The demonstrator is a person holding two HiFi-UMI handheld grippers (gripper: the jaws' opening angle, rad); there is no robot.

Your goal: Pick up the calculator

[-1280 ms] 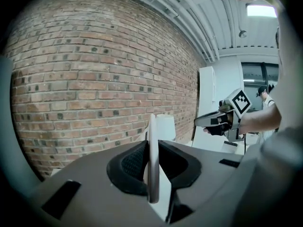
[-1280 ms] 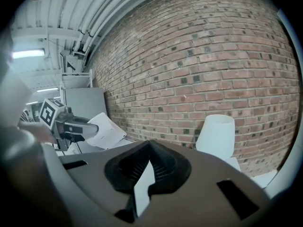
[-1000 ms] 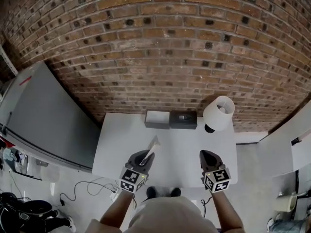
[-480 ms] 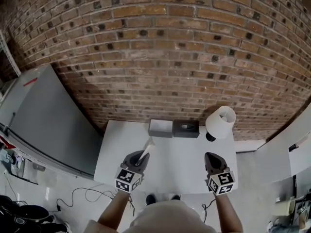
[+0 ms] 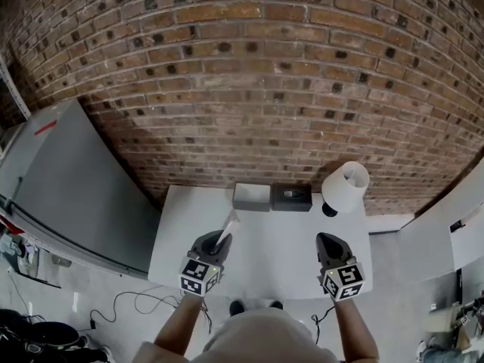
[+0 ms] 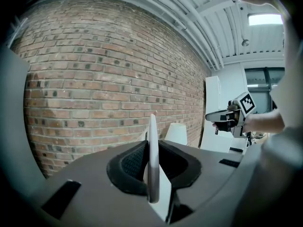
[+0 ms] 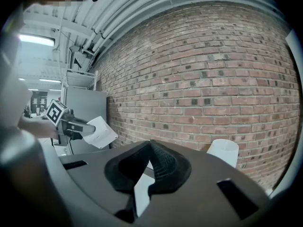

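Observation:
The calculator (image 5: 229, 224) is a thin white slab, held clear above the white table (image 5: 276, 237). My left gripper (image 5: 220, 242) is shut on its near end. In the left gripper view the calculator (image 6: 152, 155) stands edge-on between the dark pads. The right gripper view shows the calculator's (image 7: 99, 132) flat white face sticking out of the left gripper (image 7: 79, 128). My right gripper (image 5: 326, 240) hovers over the table's right side, jaws together with nothing in them (image 7: 151, 146). From the left gripper view, the right gripper (image 6: 211, 118) is off to the right.
A grey box (image 5: 251, 197) and a black box (image 5: 291, 197) sit at the table's far edge against the brick wall. A white lamp shade (image 5: 345, 187) stands at the far right corner. A grey cabinet (image 5: 68, 180) is on the left. Cables lie on the floor.
Both grippers have risen a little above the table. The left one has also shifted slightly, and still holds the calculator.

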